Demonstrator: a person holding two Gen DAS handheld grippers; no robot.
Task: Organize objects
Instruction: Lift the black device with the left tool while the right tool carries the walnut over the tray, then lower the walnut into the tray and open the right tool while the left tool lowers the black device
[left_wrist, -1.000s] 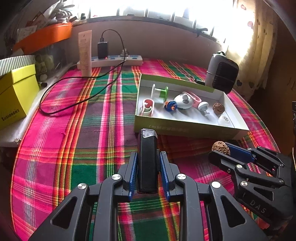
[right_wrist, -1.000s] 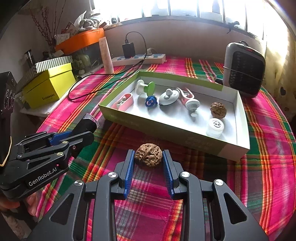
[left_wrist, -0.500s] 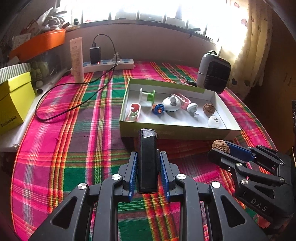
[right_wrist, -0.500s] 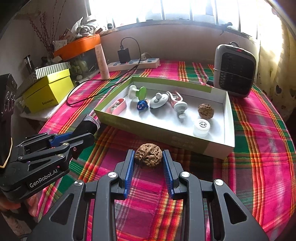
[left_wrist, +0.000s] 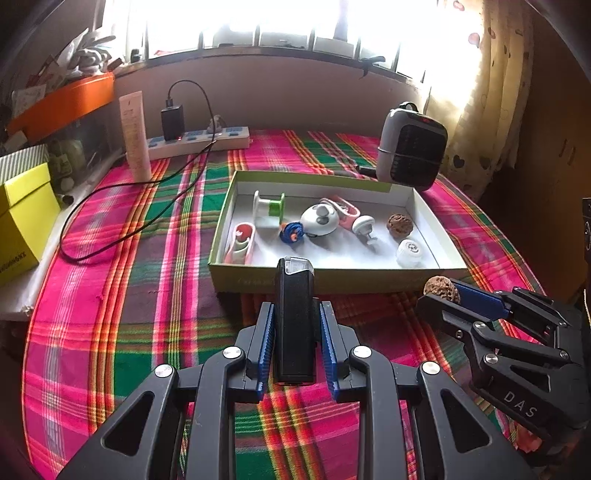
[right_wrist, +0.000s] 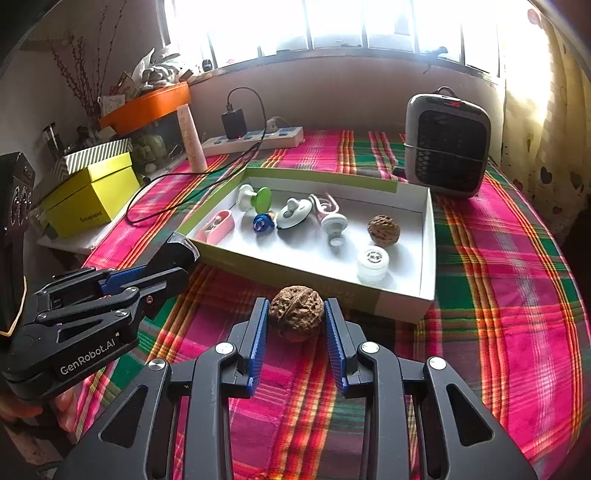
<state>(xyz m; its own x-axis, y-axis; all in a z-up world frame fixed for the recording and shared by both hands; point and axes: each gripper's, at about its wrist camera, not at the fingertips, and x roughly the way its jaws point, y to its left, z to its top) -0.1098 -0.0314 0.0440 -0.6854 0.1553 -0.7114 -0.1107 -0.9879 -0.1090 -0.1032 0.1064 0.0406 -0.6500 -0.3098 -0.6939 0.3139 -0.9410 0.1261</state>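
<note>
**Two Grippers Loaded, Short of the Tray**

Two items are carried above the plaid surface (left_wrist: 110, 295). The left gripper (left_wrist: 297, 332) has its fingers (left_wrist: 266, 339) clenched on an upright black rectangular device (left_wrist: 295, 321). The right gripper (right_wrist: 295, 325) grasps a walnut (right_wrist: 296, 312) between its blue pads. Both sit just in front of the near wall of the green-edged tray (right_wrist: 424, 258), which contains a second walnut (right_wrist: 384, 230), a white cap (right_wrist: 373, 264) and small plastic pieces.
</note>
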